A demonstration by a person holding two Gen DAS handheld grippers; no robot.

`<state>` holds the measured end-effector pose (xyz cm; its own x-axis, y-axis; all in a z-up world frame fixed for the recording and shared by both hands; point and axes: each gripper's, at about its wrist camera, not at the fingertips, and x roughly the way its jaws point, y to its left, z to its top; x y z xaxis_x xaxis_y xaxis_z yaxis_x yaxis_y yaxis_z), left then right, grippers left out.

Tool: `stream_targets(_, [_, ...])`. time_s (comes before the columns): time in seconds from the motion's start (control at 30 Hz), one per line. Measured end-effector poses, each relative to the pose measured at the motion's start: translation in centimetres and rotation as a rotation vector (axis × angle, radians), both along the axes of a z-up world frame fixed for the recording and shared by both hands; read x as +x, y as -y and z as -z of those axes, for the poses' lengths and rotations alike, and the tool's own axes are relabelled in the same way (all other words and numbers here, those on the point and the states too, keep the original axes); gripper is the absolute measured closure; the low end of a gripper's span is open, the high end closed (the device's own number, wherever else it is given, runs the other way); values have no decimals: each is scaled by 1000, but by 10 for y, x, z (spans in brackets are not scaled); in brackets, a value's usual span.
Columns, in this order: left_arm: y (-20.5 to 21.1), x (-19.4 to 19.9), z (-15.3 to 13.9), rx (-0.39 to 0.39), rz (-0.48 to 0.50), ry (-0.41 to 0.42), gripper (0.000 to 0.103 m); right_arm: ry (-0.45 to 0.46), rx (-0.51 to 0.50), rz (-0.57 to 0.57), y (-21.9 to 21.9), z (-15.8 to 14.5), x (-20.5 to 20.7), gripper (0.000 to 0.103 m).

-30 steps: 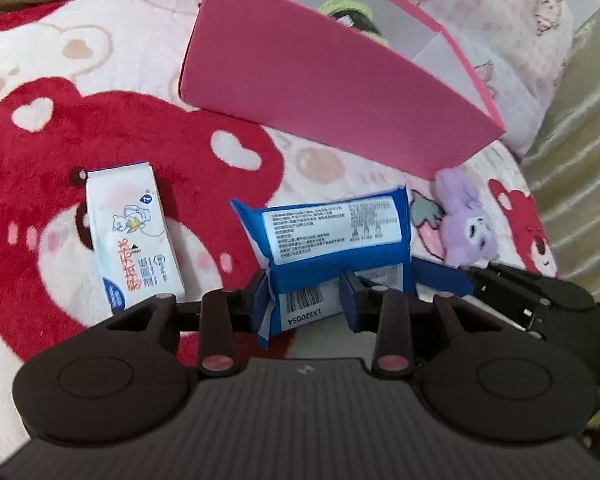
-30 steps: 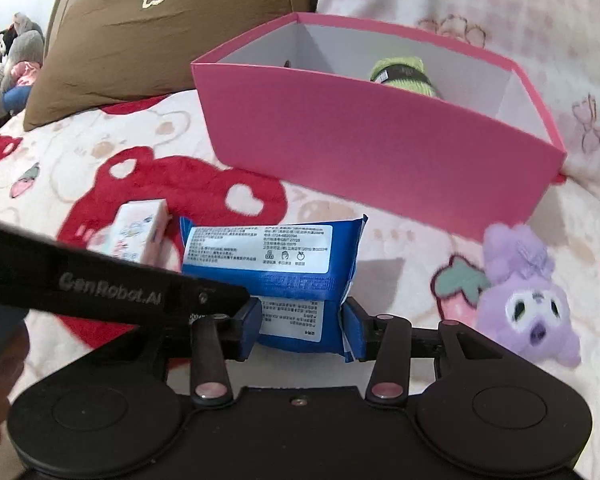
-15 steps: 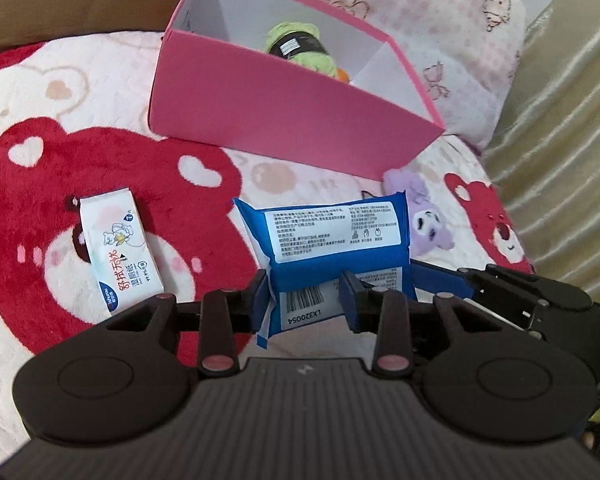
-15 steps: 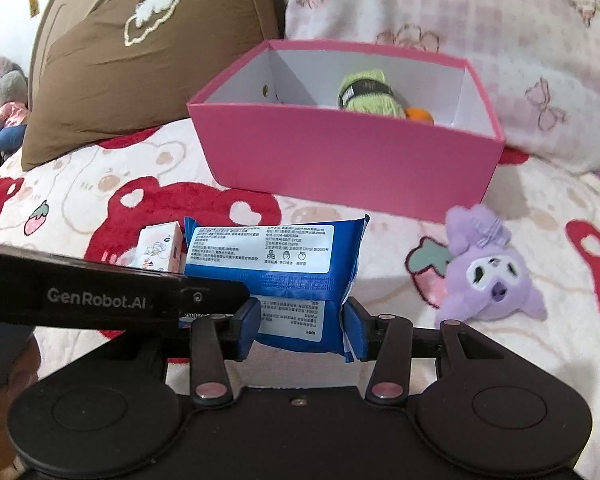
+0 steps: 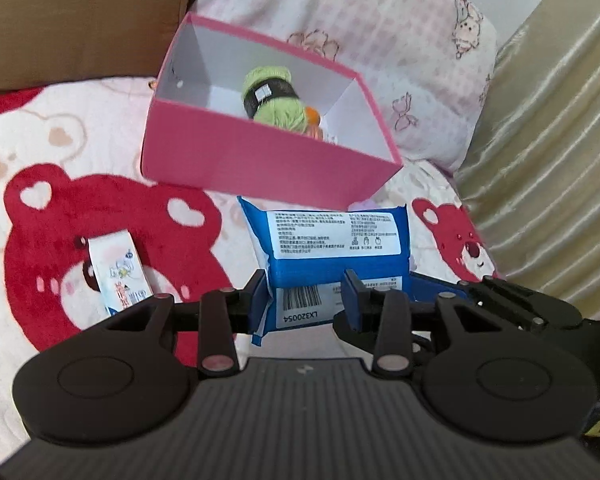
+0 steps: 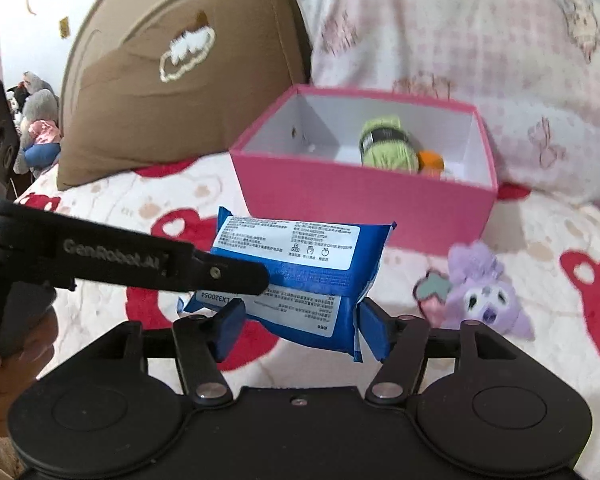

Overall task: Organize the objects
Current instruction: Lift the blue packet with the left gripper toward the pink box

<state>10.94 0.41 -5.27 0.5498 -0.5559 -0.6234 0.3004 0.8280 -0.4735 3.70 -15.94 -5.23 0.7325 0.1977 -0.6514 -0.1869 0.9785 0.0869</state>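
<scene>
Both grippers hold one blue wipes pack [image 5: 328, 252] in the air above the bed. My left gripper [image 5: 306, 298] is shut on its left end. My right gripper [image 6: 300, 326] is shut on its right end, and the pack also shows in the right wrist view [image 6: 300, 276]. Beyond it stands an open pink box [image 5: 260, 156] [image 6: 364, 200] holding a green yarn ball [image 5: 274, 98] [image 6: 386, 146] and something orange [image 6: 430, 162]. A small white tissue pack [image 5: 118, 276] lies on the blanket at left. A purple plush toy [image 6: 484, 294] lies at right.
A red-and-white bear blanket [image 5: 100, 208] covers the bed. A brown pillow [image 6: 172, 92] and a pink checked pillow [image 6: 460, 40] lean behind the box. A beige curtain [image 5: 552, 160] hangs at the right. Plush toys [image 6: 36, 120] sit far left.
Both grippers have lifted the blue pack higher above the blanket. The views now look down into the pink box, and the box appears farther below.
</scene>
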Motion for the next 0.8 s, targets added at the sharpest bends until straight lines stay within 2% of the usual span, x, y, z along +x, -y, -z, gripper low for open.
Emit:
stream_targets(0.1, [-6, -2, -9, -35, -7, -4, 66, 23, 4, -12, -2, -9, -2, 29])
stream_targets(0.23, [-9, -1, -28, -29, 12, -5, 66, 62, -22, -19, -8, -19, -7, 25])
stream_targets(0.5, [-6, 0, -76, 92, 51, 69, 66, 84, 26, -43, -11, -48, -2, 21])
stream_targets(0.67, [-2, 6, -90, 119, 52, 79, 65, 87, 83, -84, -1, -68, 5, 19])
stream_targets(0.8, [4, 11, -95, 121, 47, 77, 65, 45, 111, -80, 8, -76, 19, 18])
